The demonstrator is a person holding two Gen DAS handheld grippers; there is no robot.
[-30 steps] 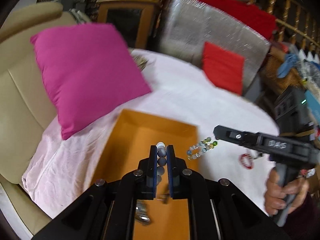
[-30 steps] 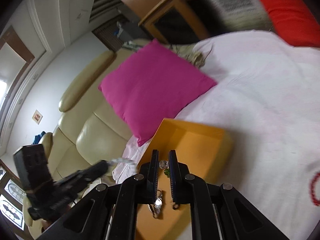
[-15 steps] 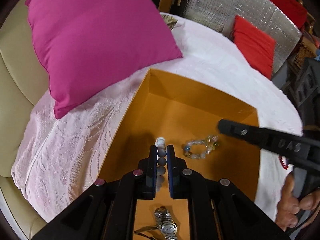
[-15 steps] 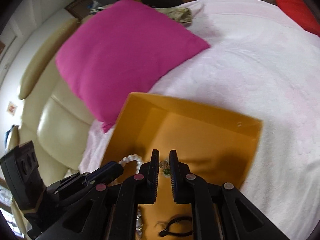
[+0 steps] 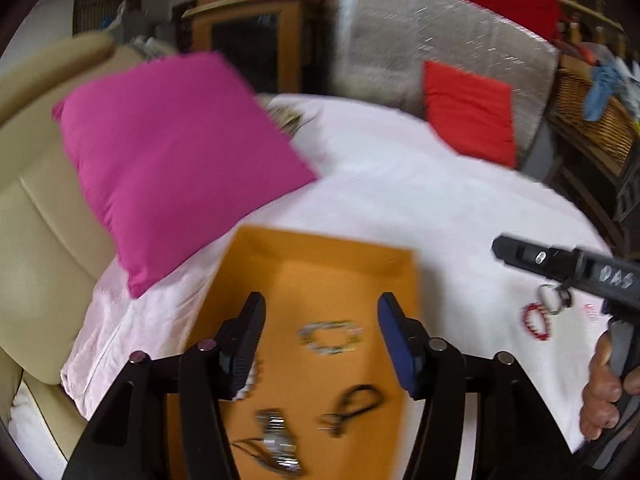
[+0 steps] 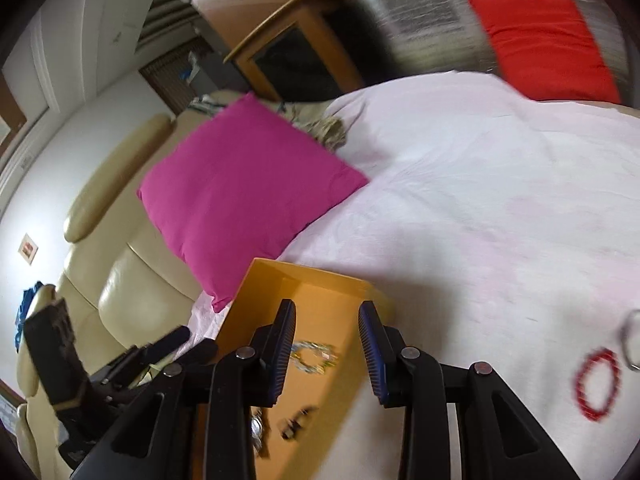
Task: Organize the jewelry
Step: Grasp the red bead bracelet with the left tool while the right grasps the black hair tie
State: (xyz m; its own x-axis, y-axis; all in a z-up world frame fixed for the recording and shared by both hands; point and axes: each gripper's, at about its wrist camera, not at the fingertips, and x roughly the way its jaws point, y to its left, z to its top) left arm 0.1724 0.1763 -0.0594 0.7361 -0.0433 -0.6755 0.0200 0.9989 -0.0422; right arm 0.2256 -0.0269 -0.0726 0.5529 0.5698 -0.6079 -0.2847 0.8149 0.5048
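Note:
An open orange box point(image 5: 320, 256) sits on the pink-white cloth; it also shows in the right wrist view point(image 6: 280, 280). Inside lie a multicolour bead bracelet point(image 5: 330, 336) point(image 6: 314, 358), a white bead bracelet point(image 5: 252, 380) by my left finger, a metal watch point(image 5: 276, 440) and a dark cord piece point(image 5: 352, 404). My left gripper point(image 5: 322, 344) is open and empty above the box. My right gripper point(image 6: 326, 354) is open and empty over the box's right side; it shows from the side in the left wrist view point(image 5: 500, 246). A red bead bracelet point(image 5: 536, 320) point(image 6: 598, 386) and a metal ring point(image 5: 554, 298) lie on the cloth to the right.
A magenta cushion point(image 5: 172, 160) leans on the beige sofa point(image 5: 36, 240) left of the box. A red cushion point(image 5: 468, 112) and silver padded panel point(image 5: 420, 48) stand at the back. A wicker basket point(image 5: 592, 128) is at far right.
Both grippers opened. The white bead bracelet left my left gripper and the multicolour bracelet left my right gripper; both now lie in the box. Both grippers pulled back and up.

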